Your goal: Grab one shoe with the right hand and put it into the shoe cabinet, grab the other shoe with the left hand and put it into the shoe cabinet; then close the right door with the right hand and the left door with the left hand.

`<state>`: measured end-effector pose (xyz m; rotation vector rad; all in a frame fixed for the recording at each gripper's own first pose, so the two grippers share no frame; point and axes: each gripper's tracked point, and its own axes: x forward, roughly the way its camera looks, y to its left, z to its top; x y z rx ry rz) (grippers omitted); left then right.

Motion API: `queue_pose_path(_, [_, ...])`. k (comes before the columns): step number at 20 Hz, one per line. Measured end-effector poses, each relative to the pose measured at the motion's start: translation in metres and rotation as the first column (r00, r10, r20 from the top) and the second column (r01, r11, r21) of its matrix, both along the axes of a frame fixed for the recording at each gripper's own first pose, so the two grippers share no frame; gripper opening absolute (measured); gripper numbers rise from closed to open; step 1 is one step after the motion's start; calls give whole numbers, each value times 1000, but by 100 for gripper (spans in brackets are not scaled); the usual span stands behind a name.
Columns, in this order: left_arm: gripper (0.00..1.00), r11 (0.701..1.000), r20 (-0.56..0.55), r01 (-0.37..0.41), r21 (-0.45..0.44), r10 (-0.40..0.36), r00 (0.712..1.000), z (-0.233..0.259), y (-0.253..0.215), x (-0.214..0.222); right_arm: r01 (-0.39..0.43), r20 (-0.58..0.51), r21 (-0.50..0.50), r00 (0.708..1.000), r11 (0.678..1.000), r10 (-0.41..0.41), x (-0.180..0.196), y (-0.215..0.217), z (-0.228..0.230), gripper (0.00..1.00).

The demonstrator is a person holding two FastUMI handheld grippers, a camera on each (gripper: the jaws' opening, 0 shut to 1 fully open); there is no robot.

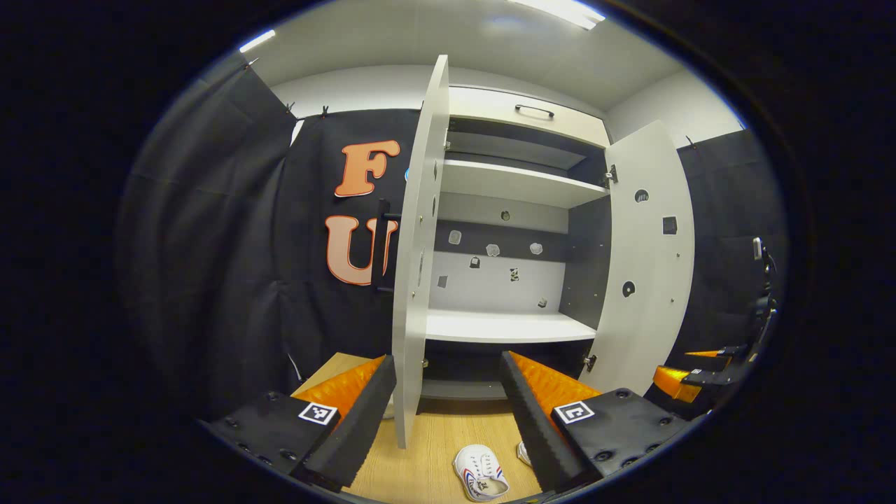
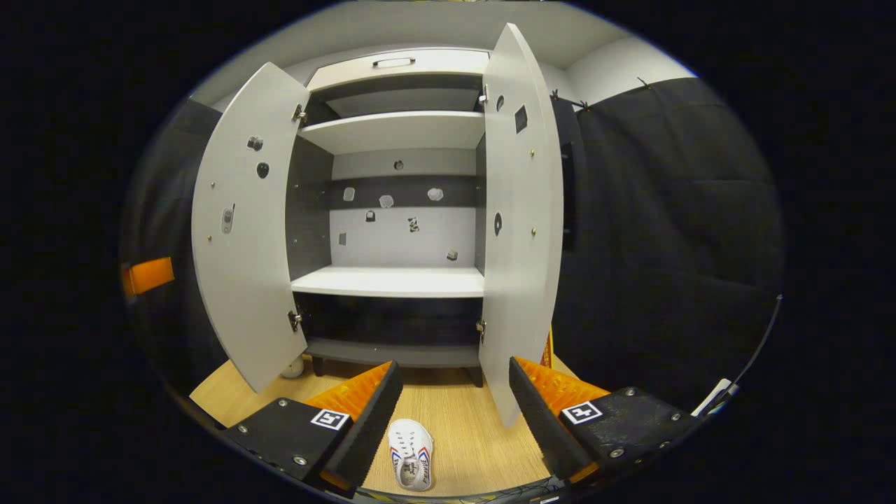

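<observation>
Shoe (image 2: 411,453) lies between right gripper's (image 2: 448,427) parted fingers.

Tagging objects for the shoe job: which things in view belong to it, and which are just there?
Job:
shoes, on the floor
cabinet, shelves bare
left door, open
right door, open
left tongs, open
right tongs, open, above a shoe

Just there:
drawer on top
stickers on the cabinet's back wall
</observation>
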<state>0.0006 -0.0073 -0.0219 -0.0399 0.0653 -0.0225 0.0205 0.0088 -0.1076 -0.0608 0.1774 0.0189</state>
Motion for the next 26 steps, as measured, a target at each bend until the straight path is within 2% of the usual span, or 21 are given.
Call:
queue_pose_path(1, [99, 1000, 0, -2, 1, 2, 1000, 0, 1, 0, 3, -26, -4, 1000, 1000, -3, 4, 0, -17, 94])
queue_pose_path(6, [94, 1000, -14, -12, 8, 12, 1000, -5, 3, 1, -10, -160, -9, 987, 1000, 8, 20, 5, -99, 95])
queue_pose_path(7, [97, 1000, -18, -14, 7, 14, 1000, -7, 3, 1, -17, -184, -10, 983, 1000, 15, 24, 8, -116, 95])
queue_pose_path(10, [94, 1000, -29, -22, 4, 22, 999, -11, 5, 0, -34, -260, -17, 965, 999, 28, 31, 12, -163, 95])
queue_pose_path(13, [99, 999, -35, -35, 16, 35, 999, -13, 7, -1, -50, -330, -47, 943, 998, 31, 35, 13, -209, 95])
queue_pose_path(14, [97, 999, -38, -40, 18, 41, 998, -14, 7, -1, -59, -354, -47, 935, 997, 38, 37, 16, -225, 95])
queue_pose_path(15, [99, 999, -41, -43, 23, 44, 998, -15, 7, 0, -64, -380, -47, 924, 997, 42, 37, 16, -239, 95])
queue_pose_path(17, [98, 998, -47, -48, 29, 49, 998, -18, 8, -1, -84, -430, -43, 901, 996, 58, 37, 18, -265, 94])
queue_pose_path(19, [94, 998, -51, -53, 31, 54, 997, -19, 9, -1, -99, -456, -41, 887, 994, 70, 39, 21, -284, 92])
queue_pose_path(21, [97, 998, -54, -58, 35, 60, 997, -19, 11, -2, -109, -481, -50, 874, 993, 71, 40, 23, -299, 90])
queue_pose_path(23, [99, 997, -55, -62, 38, 64, 996, -19, 12, -4, -103, -508, -40, 859, 994, 69, 40, 24, -312, 85])
queue_pose_path(24, [94, 997, -54, -65, 37, 67, 996, -19, 12, -4, -93, -524, -27, 849, 995, 65, 40, 25, -318, 80])
queue_pose_path(26, [97, 997, -56, -71, 38, 73, 996, -19, 13, -4, -79, -547, -8, 835, 997, 62, 42, 25, -329, 72])
